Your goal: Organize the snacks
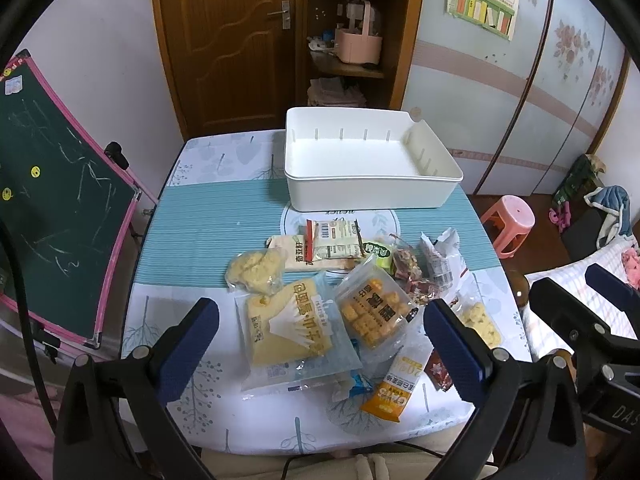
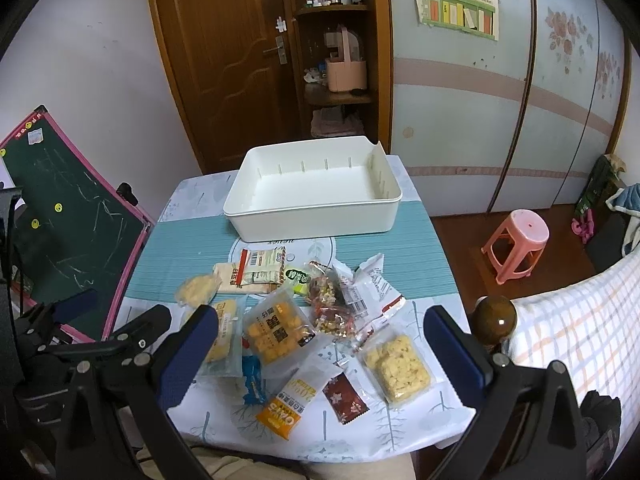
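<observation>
An empty white bin (image 1: 372, 190) (image 2: 316, 220) stands at the far side of the table. Several snack packets lie in a heap in front of it: a clear bag of orange cubes (image 1: 372, 312) (image 2: 276, 334), a pale yellow cake pack (image 1: 288, 328), an orange oats packet (image 1: 394, 390) (image 2: 290, 404), a dark red sachet (image 2: 344, 398), a bag of yellow crispy squares (image 2: 398, 366). My left gripper (image 1: 320, 320) hovers open over the near packets. My right gripper (image 2: 320, 324) is open too, above the heap. Neither holds anything.
The table (image 1: 200, 216) has a teal and white patterned cloth. A green chalkboard (image 1: 52, 200) leans at the left. A pink stool (image 2: 516, 244) stands on the floor at the right, beside a checked bed cover (image 2: 580, 332). A wooden door and shelves are behind.
</observation>
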{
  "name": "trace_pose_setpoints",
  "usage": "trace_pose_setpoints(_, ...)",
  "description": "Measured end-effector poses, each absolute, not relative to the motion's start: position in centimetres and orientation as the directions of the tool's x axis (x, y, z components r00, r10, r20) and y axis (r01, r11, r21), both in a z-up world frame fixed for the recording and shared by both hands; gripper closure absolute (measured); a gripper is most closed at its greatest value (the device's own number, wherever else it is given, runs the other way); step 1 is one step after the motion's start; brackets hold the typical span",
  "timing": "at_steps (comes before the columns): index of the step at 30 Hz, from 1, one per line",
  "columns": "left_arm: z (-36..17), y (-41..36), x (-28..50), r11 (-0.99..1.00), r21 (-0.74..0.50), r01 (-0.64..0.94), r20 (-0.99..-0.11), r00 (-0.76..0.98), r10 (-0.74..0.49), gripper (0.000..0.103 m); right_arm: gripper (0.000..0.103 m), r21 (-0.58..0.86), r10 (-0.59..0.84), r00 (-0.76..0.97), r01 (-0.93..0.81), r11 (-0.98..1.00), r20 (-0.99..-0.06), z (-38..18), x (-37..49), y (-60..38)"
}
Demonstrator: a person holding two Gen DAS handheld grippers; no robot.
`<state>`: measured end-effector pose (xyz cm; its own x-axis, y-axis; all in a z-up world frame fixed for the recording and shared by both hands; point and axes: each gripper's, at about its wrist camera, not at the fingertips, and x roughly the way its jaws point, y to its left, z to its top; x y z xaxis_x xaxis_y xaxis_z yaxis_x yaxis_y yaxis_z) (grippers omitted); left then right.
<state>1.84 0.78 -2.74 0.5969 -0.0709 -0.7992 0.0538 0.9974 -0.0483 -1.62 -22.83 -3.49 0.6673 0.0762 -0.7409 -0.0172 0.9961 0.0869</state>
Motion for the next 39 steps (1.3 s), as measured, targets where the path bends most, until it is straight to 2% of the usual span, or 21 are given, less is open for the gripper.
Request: trace_pose_setpoints(39, -2.71, 1.28, 2.13, 0.998, -0.048, 0.05, -0.804, 0.59, -0.068, 0.001, 0.0, 0.091, 0.085, 0.649, -0.024, 0.996, -0.756, -4.29, -1.39, -22.38)
